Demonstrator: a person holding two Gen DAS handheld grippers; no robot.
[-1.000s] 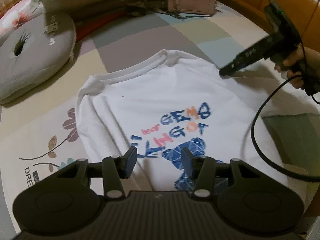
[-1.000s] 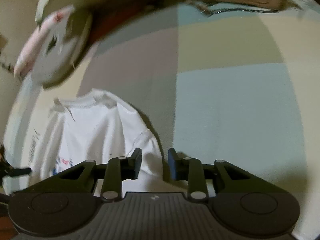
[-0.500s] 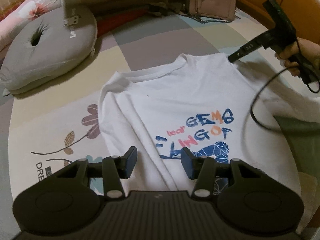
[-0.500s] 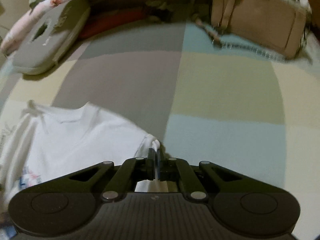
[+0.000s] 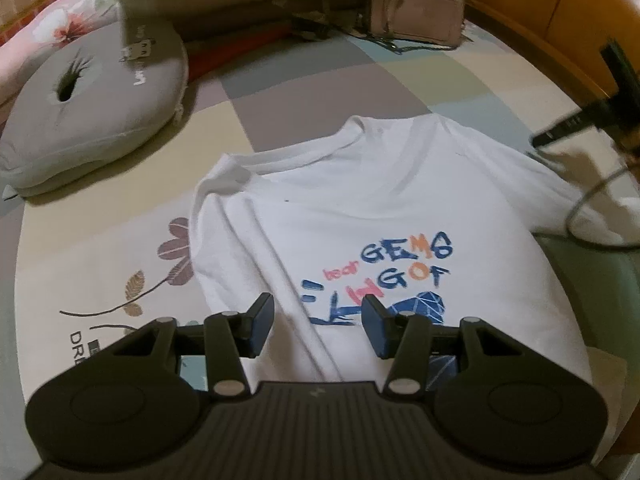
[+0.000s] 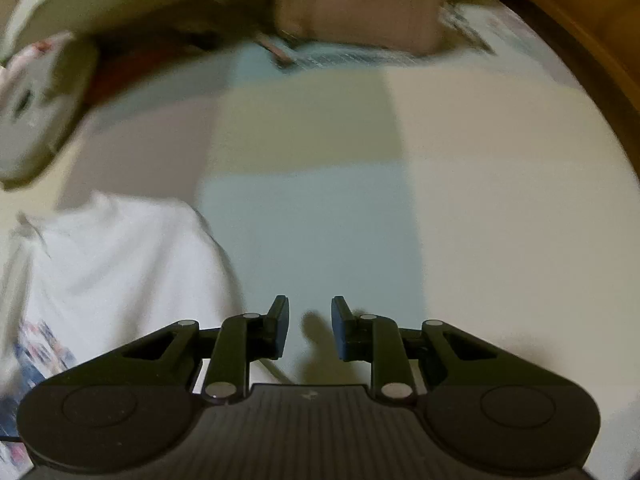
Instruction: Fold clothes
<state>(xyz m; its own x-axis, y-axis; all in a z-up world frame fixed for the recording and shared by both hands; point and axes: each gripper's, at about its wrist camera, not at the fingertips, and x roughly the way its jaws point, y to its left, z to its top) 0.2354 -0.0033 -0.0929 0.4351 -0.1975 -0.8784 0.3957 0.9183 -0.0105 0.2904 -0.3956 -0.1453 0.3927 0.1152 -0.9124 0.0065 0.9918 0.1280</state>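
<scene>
White cotton T-shirt (image 5: 360, 216) lies print-up on the patchwork bedspread (image 5: 320, 76), its left side tucked inward. I hold the left gripper (image 5: 316, 320) open over that tucked edge; the right gripper (image 6: 308, 328) is open too, over bare bedspread beside the right sleeve. I would pinch hems only. Gray pillow (image 5: 92, 100) crowds left; handbag (image 5: 404, 20) far; right is free.

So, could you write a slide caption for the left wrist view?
Open left gripper over a white T-shirt laid flat on a bedspread, pillow beside it.
</scene>
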